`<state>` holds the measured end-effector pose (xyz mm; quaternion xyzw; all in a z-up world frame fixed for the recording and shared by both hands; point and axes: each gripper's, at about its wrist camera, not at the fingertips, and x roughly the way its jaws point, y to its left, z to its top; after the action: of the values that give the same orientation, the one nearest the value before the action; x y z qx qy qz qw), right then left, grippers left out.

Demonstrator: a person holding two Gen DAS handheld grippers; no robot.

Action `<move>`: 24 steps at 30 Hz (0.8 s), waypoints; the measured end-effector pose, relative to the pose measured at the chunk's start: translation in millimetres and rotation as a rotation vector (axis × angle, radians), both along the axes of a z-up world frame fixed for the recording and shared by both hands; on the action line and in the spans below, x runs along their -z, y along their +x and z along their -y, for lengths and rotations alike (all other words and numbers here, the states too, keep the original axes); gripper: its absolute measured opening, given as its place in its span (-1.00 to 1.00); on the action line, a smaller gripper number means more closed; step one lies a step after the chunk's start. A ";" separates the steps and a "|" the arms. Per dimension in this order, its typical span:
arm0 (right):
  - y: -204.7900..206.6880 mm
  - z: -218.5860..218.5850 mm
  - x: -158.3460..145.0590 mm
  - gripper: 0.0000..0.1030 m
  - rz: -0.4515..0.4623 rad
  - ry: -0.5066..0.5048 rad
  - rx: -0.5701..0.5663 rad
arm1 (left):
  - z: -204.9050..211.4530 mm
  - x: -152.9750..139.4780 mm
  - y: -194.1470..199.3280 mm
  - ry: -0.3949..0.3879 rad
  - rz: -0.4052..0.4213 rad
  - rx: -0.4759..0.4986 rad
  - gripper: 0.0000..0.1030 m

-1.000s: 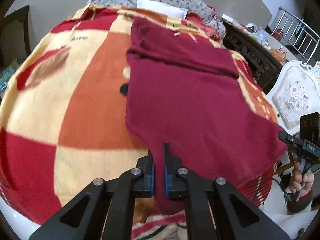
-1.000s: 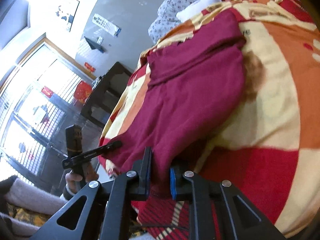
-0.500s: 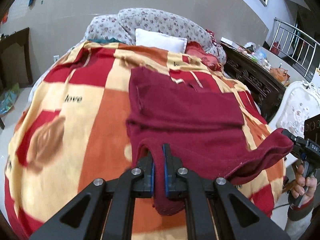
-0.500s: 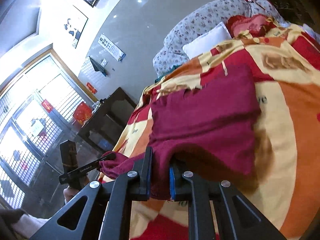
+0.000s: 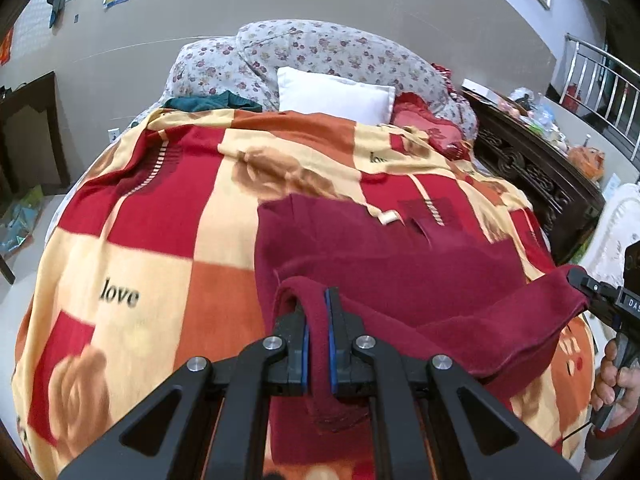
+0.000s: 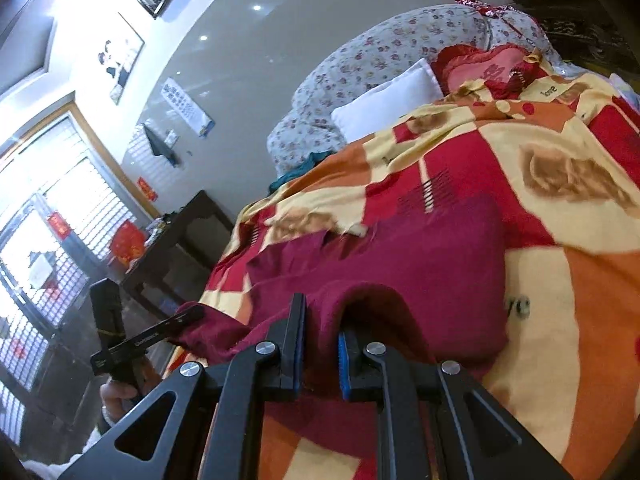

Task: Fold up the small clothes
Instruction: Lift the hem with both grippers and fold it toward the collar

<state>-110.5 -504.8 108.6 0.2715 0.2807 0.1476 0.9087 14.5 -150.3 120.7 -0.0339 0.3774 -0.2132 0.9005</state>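
Blanket spreads wide and bare ahead of both grippers, up to the white pillow. Since a second ago the maroon garment has doubled over, its near hem lifted toward the far edge. Left gripper and right gripper each clench a hem corner.

Blanket left of the maroon garment lies bare w/ free room, but far end is blocked by white pillow & floral cushions.
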 end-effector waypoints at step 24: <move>114.6 76.0 30.6 0.18 -0.100 0.194 0.147 | 18.3 0.6 103.7 -0.099 0.004 -0.075 0.59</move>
<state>4.0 -580.8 78.0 0.3851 0.2894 0.0934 0.8714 118.2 -168.6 120.1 -0.0920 0.3632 -0.1978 0.9058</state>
